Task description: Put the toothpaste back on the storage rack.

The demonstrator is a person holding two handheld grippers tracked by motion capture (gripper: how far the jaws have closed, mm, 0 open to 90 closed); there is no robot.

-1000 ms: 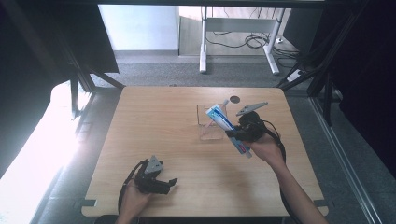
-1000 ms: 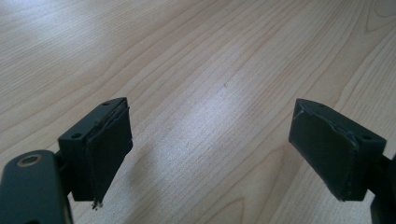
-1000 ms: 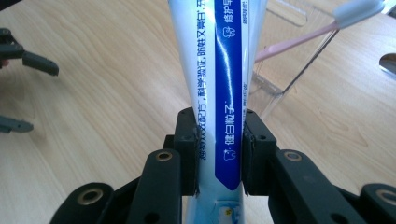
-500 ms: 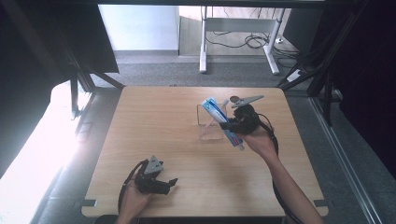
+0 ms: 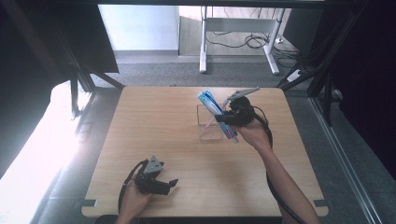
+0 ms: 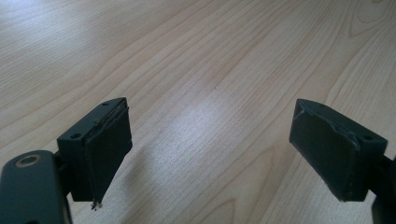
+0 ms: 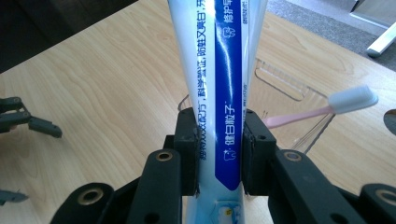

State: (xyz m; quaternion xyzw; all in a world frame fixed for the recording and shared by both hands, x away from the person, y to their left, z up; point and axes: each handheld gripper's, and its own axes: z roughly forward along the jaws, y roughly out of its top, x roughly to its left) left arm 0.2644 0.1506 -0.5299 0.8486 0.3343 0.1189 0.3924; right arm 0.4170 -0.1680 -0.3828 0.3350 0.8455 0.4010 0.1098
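Note:
My right gripper (image 5: pixel 225 118) is shut on a blue and white toothpaste tube (image 5: pixel 210 103), which slants up and to the left over the table's right half. In the right gripper view the tube (image 7: pixel 219 70) rises upright between the two pads of that gripper (image 7: pixel 218 140), which press on its sides. Just below and behind it stands a clear plastic holder (image 5: pixel 208 131) with a pink toothbrush (image 7: pixel 327 108) leaning in it, white head to the right. My left gripper (image 5: pixel 168 183) rests near the front edge, open, with bare wood between its pads (image 6: pixel 112 140).
The wooden table (image 5: pixel 154 121) is bare across its left and middle. A dark round thing (image 7: pixel 390 121) lies at the right edge of the right gripper view. Beyond the far edge are white desk legs (image 5: pixel 203 42), floor cables and black frame struts.
The right gripper has carried the toothpaste tube left and farther from the person, up over the clear holder. The left gripper has stayed in place.

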